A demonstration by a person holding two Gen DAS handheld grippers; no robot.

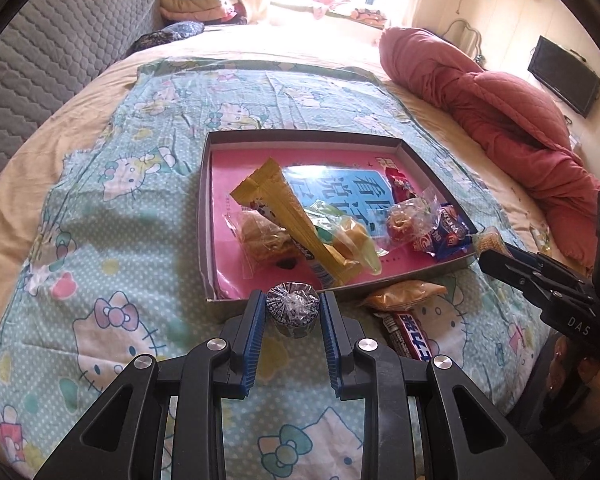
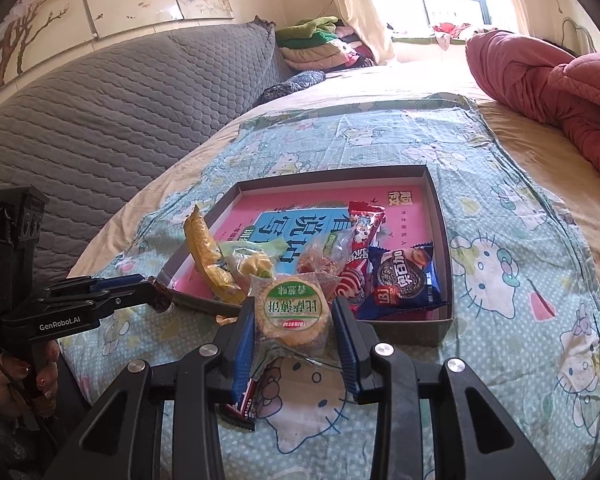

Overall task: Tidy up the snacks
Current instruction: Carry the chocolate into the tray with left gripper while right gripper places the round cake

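Observation:
My left gripper (image 1: 293, 299) is shut on a small round cake in dark crinkled wrap (image 1: 293, 314), held just in front of the near wall of a shallow cardboard box (image 1: 204, 216). The box holds a long yellow packet (image 1: 284, 216), a blue cookie packet (image 1: 448, 234) and other wrapped snacks. In the right wrist view my right gripper (image 2: 294, 307) is shut on a round cracker pack with a green label (image 2: 294, 316), near the box's front wall (image 2: 404, 330). Each gripper shows in the other's view: the right gripper (image 1: 486, 255) and the left gripper (image 2: 154, 290).
An orange-brown packet (image 1: 404, 294) and a dark red bar (image 1: 410, 334) lie on the cat-print bedspread (image 1: 112, 240) in front of the box. A rolled red quilt (image 1: 500, 112) lies to the right and a grey padded headboard (image 2: 100, 120) to the left. A hand holds each gripper's handle.

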